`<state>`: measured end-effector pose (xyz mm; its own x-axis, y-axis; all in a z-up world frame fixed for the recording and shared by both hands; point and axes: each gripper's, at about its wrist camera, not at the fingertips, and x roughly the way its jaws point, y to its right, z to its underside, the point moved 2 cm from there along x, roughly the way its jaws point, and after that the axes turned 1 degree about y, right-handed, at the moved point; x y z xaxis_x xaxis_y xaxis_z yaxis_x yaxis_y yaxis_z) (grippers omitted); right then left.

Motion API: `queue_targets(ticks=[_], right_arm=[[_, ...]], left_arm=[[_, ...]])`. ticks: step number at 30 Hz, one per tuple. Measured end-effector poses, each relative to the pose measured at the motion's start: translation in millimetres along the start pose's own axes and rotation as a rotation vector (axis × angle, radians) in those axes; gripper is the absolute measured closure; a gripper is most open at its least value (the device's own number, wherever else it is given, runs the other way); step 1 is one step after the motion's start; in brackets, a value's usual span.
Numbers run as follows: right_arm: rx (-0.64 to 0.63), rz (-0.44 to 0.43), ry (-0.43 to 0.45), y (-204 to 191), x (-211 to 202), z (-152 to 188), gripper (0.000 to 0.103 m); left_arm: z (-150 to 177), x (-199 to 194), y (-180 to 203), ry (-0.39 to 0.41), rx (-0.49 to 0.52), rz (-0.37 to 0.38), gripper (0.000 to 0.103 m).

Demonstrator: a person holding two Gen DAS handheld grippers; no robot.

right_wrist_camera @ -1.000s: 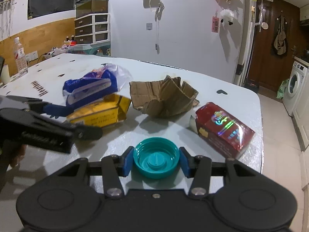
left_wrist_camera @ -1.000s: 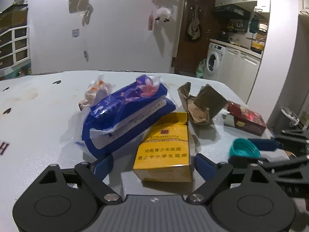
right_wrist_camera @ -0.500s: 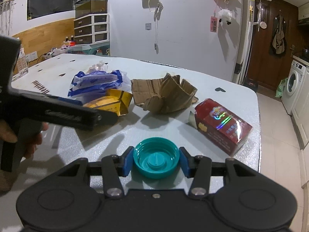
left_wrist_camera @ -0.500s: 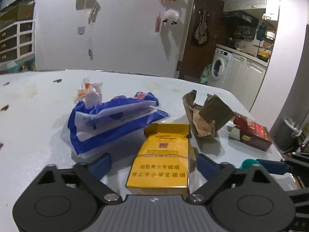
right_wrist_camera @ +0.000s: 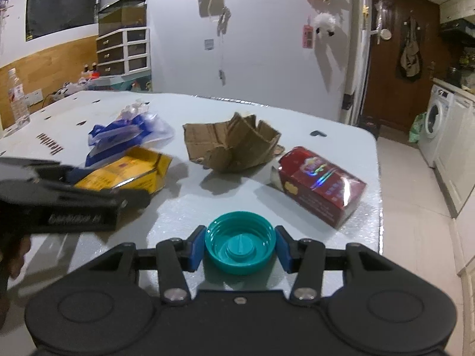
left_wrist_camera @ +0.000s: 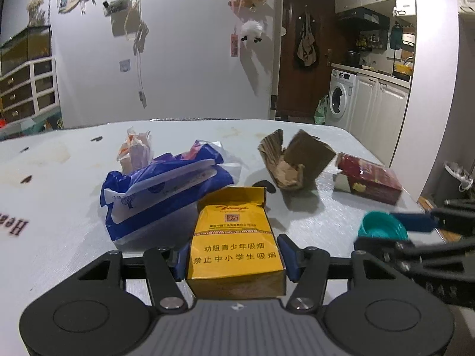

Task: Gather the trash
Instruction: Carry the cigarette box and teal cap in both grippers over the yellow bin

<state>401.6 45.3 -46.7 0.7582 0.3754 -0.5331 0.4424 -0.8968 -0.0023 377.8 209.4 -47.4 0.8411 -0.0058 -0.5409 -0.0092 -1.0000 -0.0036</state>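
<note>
Yellow pack (left_wrist_camera: pixel 236 246): your left gripper (left_wrist_camera: pixel 234 256) is closing round it, pads at its sides, for lifting.
Teal cap (right_wrist_camera: pixel 240 246): your right gripper (right_wrist_camera: pixel 240 247) clamps it, ready to bin.

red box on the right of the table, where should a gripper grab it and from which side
Probably across the two long side faces of the red box, coming from above at its middle. It lies flat, apart from the crumpled cardboard, and its torn end looks weak.

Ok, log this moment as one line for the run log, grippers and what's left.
left gripper: closing around yellow pack | right gripper: shut on teal cap | on table: red box, cardboard, blue wrapper
</note>
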Motion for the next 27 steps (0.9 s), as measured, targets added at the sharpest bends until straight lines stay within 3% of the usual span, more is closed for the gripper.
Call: queue_targets(ticks=[9, 15, 21, 27], right_arm=[[0.035, -0.013, 0.03, 5, -29, 14, 0.053], [0.022, 0.037, 0.048, 14, -43, 32, 0.053], [0.105, 0.029, 0.076, 34, -66, 52, 0.053], [0.109, 0.054, 0.126, 48, -102, 55, 0.053]], left_arm=[[12, -26, 19, 0.033, 0.019, -0.054, 0.044], [19, -43, 31, 0.066, 0.008, -0.079, 0.044], [28, -63, 54, 0.113, 0.024, -0.079, 0.044], [32, -73, 74, 0.117, 0.01, -0.045, 0.044]])
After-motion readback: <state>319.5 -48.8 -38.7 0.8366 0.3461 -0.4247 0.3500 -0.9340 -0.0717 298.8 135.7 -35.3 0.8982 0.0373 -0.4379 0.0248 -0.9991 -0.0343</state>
